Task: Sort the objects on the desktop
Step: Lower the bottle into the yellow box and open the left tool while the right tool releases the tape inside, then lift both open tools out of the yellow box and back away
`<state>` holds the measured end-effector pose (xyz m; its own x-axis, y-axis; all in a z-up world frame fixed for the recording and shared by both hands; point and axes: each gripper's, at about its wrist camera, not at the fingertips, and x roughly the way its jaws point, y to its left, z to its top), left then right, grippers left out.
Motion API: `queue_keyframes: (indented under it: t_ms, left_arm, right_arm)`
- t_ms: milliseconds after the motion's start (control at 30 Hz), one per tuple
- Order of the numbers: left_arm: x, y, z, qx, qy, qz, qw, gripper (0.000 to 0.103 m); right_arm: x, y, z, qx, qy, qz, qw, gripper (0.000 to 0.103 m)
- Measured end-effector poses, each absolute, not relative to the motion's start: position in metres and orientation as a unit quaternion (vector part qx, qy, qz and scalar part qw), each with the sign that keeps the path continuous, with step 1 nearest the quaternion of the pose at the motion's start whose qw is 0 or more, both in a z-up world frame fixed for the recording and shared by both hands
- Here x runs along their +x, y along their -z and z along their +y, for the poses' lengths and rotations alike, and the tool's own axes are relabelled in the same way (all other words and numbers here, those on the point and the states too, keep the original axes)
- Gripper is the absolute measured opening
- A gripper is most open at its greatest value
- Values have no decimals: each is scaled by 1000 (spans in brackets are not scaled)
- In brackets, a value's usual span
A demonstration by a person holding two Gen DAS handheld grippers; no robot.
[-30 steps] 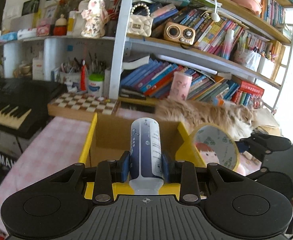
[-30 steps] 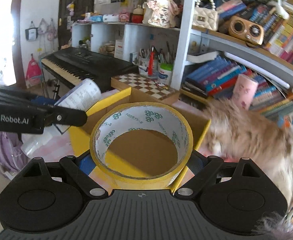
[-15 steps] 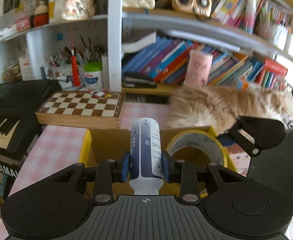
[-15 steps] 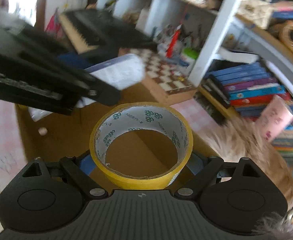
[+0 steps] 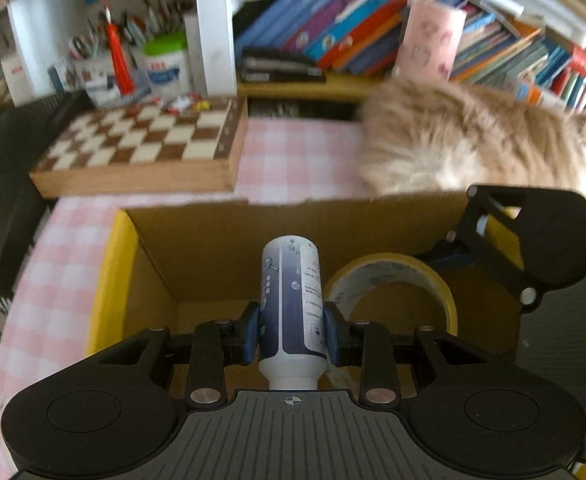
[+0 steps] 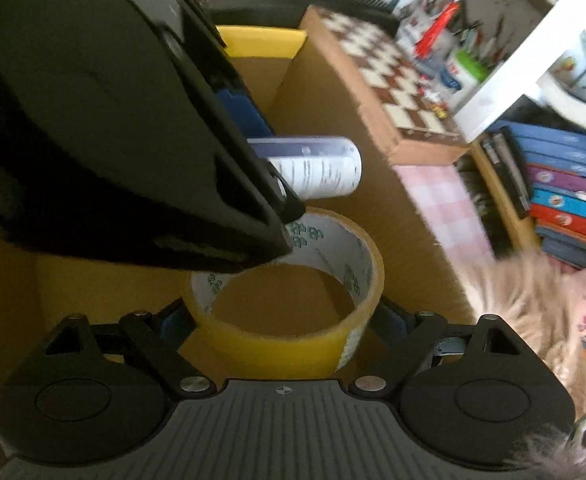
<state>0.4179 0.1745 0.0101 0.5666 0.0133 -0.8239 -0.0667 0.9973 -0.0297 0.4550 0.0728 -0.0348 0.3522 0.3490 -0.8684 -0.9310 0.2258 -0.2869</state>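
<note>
My left gripper is shut on a blue and white bottle, which points forward and down into an open cardboard box with yellow flaps. My right gripper is shut on a yellow tape roll, gripped across its width. The roll hangs low inside the same box. The tape roll also shows just right of the bottle in the left wrist view. In the right wrist view the bottle sticks out from behind the left gripper's black body, which hides much of the box.
A wooden chessboard lies beyond the box on the pink checked tablecloth. A fluffy tan cat lies at the box's far right edge. Behind stand a shelf of books and a pen cup.
Both grippers have moved forward and down over the box, and now point into it. The right gripper has rolled, and the tape roll now sits close beside the bottle.
</note>
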Motion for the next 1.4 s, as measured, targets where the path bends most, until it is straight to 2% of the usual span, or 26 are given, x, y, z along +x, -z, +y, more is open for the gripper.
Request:
queue_keyframes:
  t_ms: [200,433,533,600,800,1000,1100,1400]
  left_arm:
    - [423,1,180,-33,-37,485,873,32]
    - [426,2,184,-37,-29,487,872,32]
    - [422,-6,181,-25,-37,457,888,39]
    - [418,-13,177,-14,-37,441,897,51]
    - [398,-37,163,28,-25,399,916,64]
    - [373,-63,156,37,-13,356,934,68]
    - [355,-75,154,37,-14,334,942,72]
    - [298,-101,158,26,-13,275,961,74]
  right_arm:
    - [448,47,77,-477,-464,348,660,90]
    - [446,48,78,-489,-458,352,654,90]
    - [445,47,79,-487,-457,351,657,91]
    - [446,46,77,-482,-457,347,662,91]
    - [437,26,68,-469,-436,312,702,93]
    - [418,-17,50,-428,-426,279,747,92]
    - [408,-28,43,-408,-413,271,768,92]
    - [371,-54,9,-333,-375,248,829,92]
